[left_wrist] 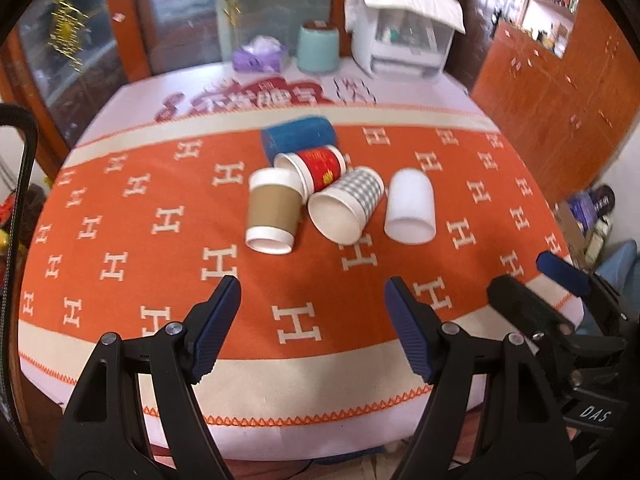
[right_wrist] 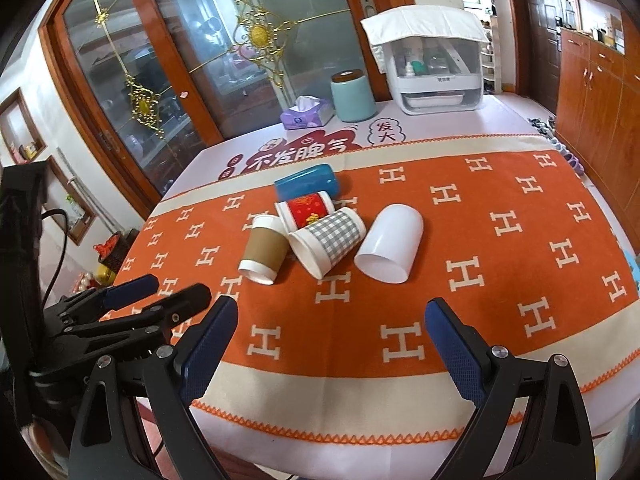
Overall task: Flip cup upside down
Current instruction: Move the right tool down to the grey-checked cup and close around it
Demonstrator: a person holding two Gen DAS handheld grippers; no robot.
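Note:
Several cups lie on their sides in the middle of the orange cloth: a brown-sleeved paper cup [left_wrist: 273, 211] [right_wrist: 265, 249], a red cup [left_wrist: 316, 168] [right_wrist: 306, 210], a grey checked cup [left_wrist: 347, 204] [right_wrist: 329, 242], a plain white cup [left_wrist: 410, 207] [right_wrist: 390, 244] and a blue cup [left_wrist: 298, 138] [right_wrist: 307, 182] behind them. My left gripper [left_wrist: 313, 292] is open and empty, short of the cups near the front edge. My right gripper [right_wrist: 331, 314] is open and empty too, also short of the cups. Each gripper shows at the side of the other's view.
The table [left_wrist: 280, 392] carries an orange H-pattern cloth [right_wrist: 500, 264]. At its far end stand a teal canister [right_wrist: 353, 96], a purple tissue box [right_wrist: 306, 116] and a white storage box [right_wrist: 434, 68]. Glass doors are behind; wooden cabinets are on the right.

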